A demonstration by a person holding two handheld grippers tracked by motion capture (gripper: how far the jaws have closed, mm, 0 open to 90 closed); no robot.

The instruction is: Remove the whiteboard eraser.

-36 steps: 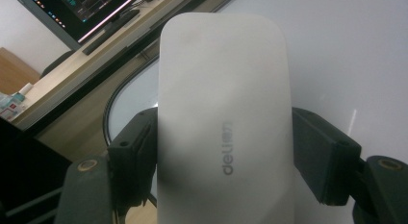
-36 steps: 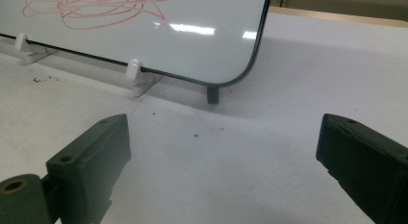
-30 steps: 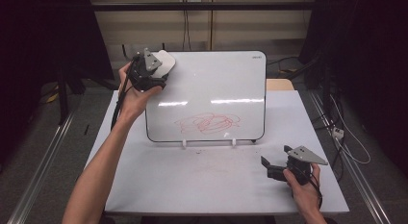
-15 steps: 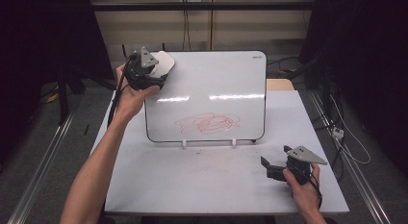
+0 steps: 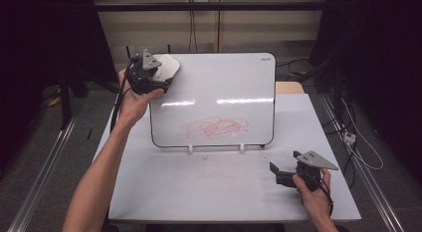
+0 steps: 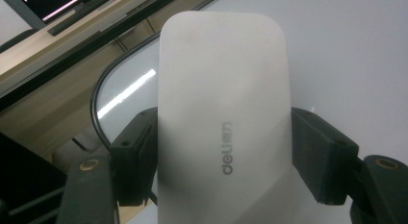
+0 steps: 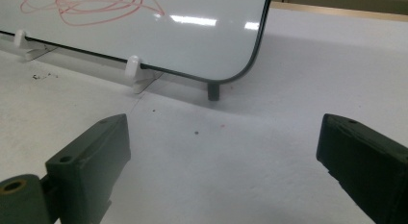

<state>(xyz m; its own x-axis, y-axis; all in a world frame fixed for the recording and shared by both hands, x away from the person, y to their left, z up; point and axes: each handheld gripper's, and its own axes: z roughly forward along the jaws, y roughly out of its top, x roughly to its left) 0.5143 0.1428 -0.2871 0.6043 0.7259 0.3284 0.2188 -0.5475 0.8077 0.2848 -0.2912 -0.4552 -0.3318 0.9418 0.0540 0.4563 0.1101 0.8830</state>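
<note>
My left gripper [image 5: 158, 75] clamps the white eraser [image 6: 223, 123] at the whiteboard's [image 5: 219, 92] top-left corner — right gripper [image 7: 221, 171] gapes wide, empty, over the table [image 5: 199, 187].

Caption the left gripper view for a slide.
Left gripper clamps a white eraser against the whiteboard's top corner.
</note>
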